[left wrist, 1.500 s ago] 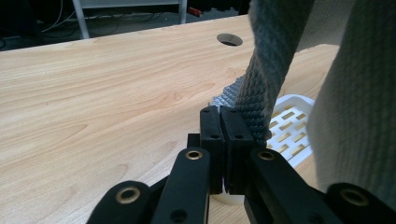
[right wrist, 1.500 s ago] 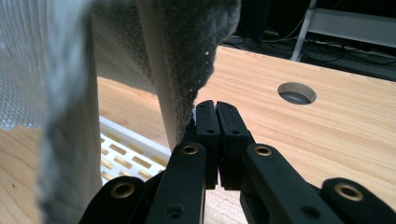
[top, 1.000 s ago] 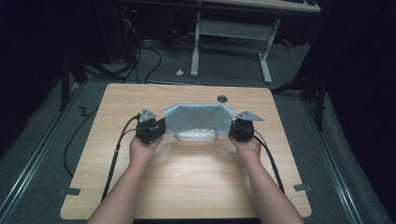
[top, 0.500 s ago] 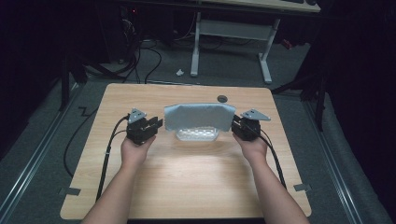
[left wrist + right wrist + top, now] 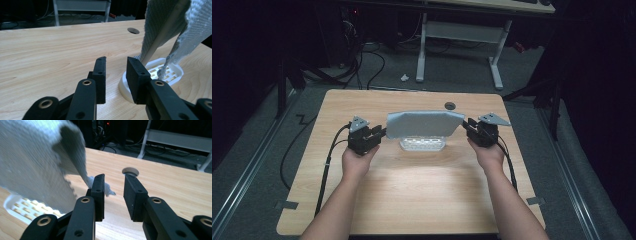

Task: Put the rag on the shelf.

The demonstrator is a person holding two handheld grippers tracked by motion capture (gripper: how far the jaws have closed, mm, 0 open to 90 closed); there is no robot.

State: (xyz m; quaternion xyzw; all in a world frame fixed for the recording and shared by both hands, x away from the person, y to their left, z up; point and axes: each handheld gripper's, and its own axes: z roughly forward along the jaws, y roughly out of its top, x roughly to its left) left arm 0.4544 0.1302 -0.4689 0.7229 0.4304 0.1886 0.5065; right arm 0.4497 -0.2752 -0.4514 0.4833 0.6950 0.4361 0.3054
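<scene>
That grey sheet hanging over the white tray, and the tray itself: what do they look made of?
The grey sheet looks like woven cloth: a fine, matte weave shows, and it folds and droops with a frayed corner. The white tray seems moulded plastic, smooth and slightly glossy, with a slotted grid base. Both tongs, left and right, stand open.
</scene>
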